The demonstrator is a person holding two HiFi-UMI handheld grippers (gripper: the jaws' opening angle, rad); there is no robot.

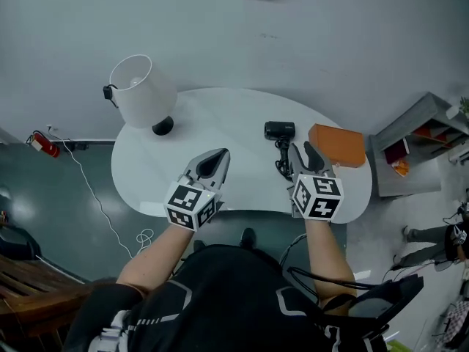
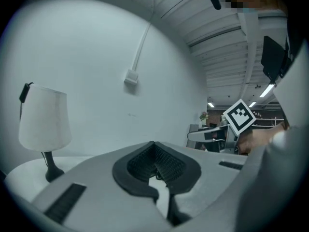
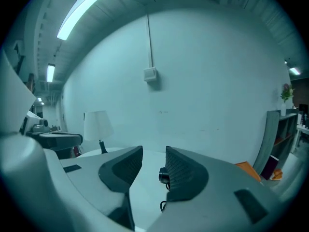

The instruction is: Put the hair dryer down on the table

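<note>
**Keeping a settled dryer from being dragged**

Looks finished, judging from how things lie: flat on the table (image 1: 146, 174), right of centre and toward the far edge, with the dryer (image 1: 279, 130) gripped by nothing.

Could still go wrong on the way out. Hovering over the near edge with jaws about half apart and empty, right gripper (image 1: 304, 152) just short of the dryer, tips close beside the cord (image 1: 281, 161). Risks catching that cord on a careless pull-back, towing the dryer toward the near edge or twisting it round. Risks the same by closing now on a loop of cord rather than on air. Cannot tell how far the cord runs or whether it hangs off an edge.

Less to fear from the left gripper (image 1: 214, 158): jaws together on nothing, over the near edge at the middle, well apart from the dryer.

Around it, largest first:
- Lamp (image 1: 141, 90) at the far left corner, well clear of both grippers.
- Orange box (image 1: 337, 145) by the right edge, near the dryer, cramping any sideways sweep to the right.

Nothing standing between the right gripper and the dryer.
</note>
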